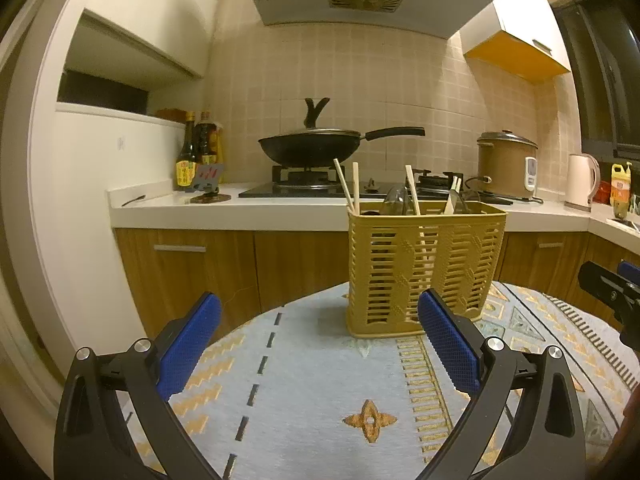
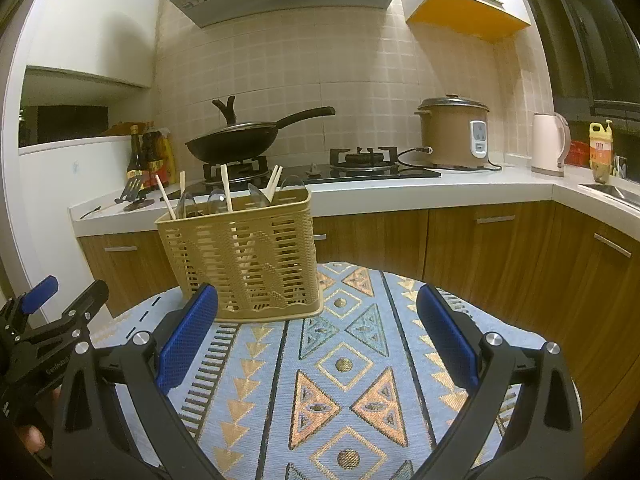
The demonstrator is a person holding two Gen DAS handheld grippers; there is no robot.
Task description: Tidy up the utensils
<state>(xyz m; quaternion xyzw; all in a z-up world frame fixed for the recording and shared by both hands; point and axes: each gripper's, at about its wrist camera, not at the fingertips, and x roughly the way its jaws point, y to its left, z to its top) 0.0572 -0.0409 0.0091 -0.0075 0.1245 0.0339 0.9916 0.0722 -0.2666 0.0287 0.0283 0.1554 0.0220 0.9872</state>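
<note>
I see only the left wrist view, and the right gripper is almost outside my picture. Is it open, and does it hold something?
Observer: The right gripper is open and holds nothing, above the patterned tablecloth.
Operator: How many clear spoons stand in the yellow basket? I make out only one.
Observer: The right wrist view shows about four clear spoons in the yellow basket, among the chopsticks.
Operator: Where is my left gripper against the basket?
Observer: The left gripper is left of the basket, nearer the camera, not touching it.
</note>
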